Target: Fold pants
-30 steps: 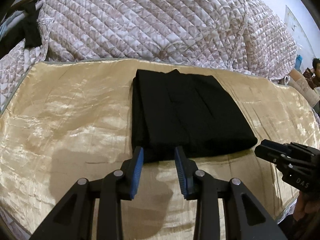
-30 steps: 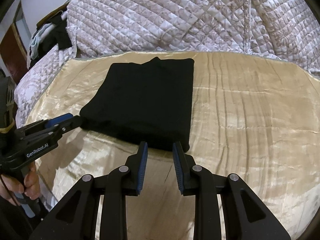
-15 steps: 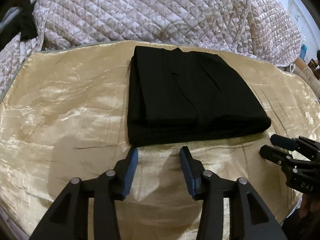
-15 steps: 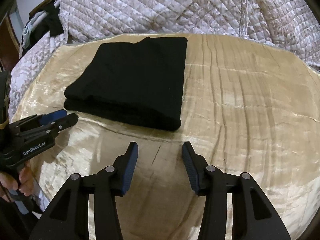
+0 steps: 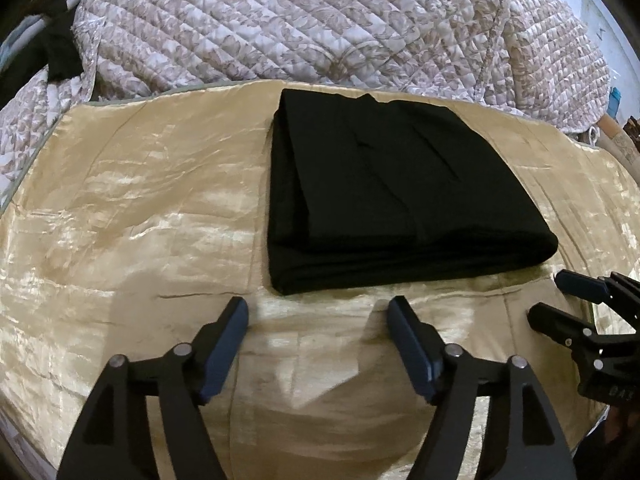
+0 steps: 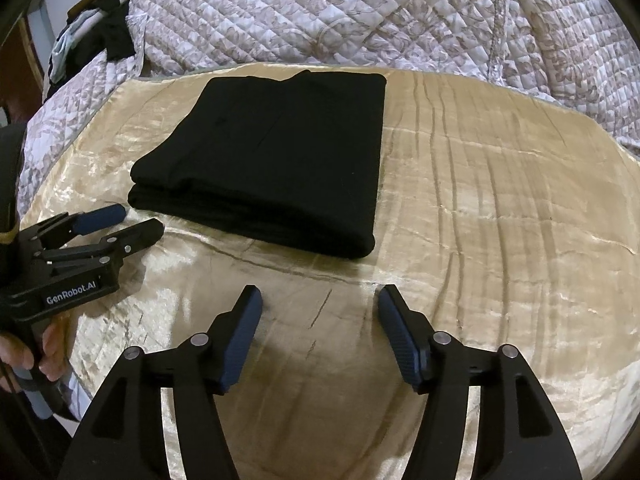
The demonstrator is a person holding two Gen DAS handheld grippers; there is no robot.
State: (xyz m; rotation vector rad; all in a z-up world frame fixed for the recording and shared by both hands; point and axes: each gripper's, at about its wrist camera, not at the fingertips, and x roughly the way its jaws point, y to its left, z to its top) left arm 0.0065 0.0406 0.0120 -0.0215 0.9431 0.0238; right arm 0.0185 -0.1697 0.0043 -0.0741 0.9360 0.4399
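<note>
Apparently the folding is complete: the pants (image 5: 400, 196) lie as a compact stacked rectangle on the gold cover (image 5: 132, 208), while the left gripper (image 5: 318, 322) and right gripper (image 6: 320, 308) are opening, nothing between their jaws.

We see plain black pants (image 5: 384, 196) on a glossy gold satin cover (image 5: 132, 208) edged with a grey-green border. Behind it our view fills with a quilt (image 5: 312, 20) in white with a pale brown leaf pattern, stitched in diamonds. Both grippers, left (image 5: 318, 314) and right (image 6: 320, 302), are black with dark blue pads (image 6: 400, 340).
</note>
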